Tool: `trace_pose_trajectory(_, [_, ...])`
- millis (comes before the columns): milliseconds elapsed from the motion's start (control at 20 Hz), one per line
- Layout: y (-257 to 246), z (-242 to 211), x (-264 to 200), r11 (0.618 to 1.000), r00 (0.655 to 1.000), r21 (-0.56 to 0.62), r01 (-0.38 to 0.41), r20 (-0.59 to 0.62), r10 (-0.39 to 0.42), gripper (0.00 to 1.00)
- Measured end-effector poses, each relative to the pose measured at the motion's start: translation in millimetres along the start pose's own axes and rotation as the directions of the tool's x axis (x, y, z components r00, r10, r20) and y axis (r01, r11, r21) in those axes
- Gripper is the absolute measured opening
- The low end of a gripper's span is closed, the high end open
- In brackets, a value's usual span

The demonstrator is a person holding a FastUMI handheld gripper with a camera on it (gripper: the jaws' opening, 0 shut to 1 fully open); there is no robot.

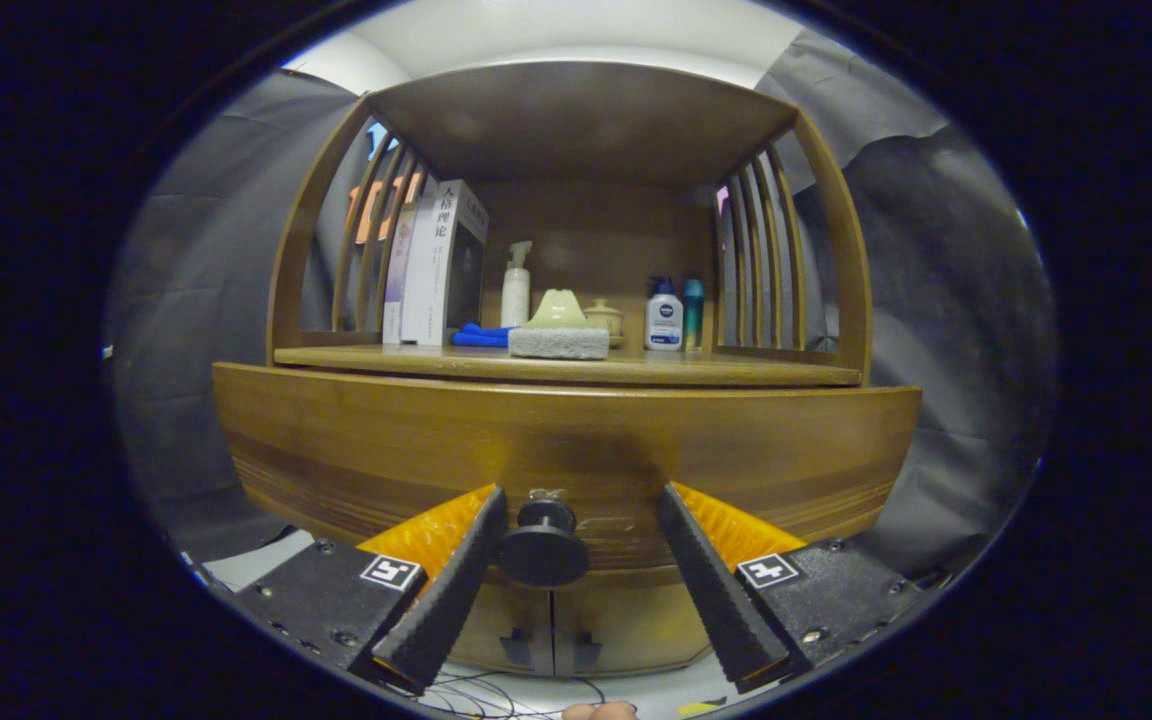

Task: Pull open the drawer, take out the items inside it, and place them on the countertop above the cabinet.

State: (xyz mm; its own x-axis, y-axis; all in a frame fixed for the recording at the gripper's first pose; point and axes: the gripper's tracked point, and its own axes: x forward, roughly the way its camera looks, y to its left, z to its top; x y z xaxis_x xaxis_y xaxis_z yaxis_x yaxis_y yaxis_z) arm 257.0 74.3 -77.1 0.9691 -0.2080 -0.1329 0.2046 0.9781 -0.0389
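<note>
Two fingers of the claw (pixel 576 520) stand spread apart, gripping nothing, with the drawer (pixel 566 450) knob (pixel 543 545) between them, hard by the left finger and well clear of the right. That drawer front sits flush under the desk (pixel 576 368).
</note>
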Motion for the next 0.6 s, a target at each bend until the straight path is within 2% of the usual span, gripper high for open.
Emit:
trace_pose_trajectory(450, [-0.3,1.1,10.8,1.0,1.0,-0.007,-0.003,-0.013,0.002,1.0])
trace_pose_trajectory(600, [0.5,3.2,33.7,1.0,1.0,-0.009,-0.002,-0.025,0.001,1.0])
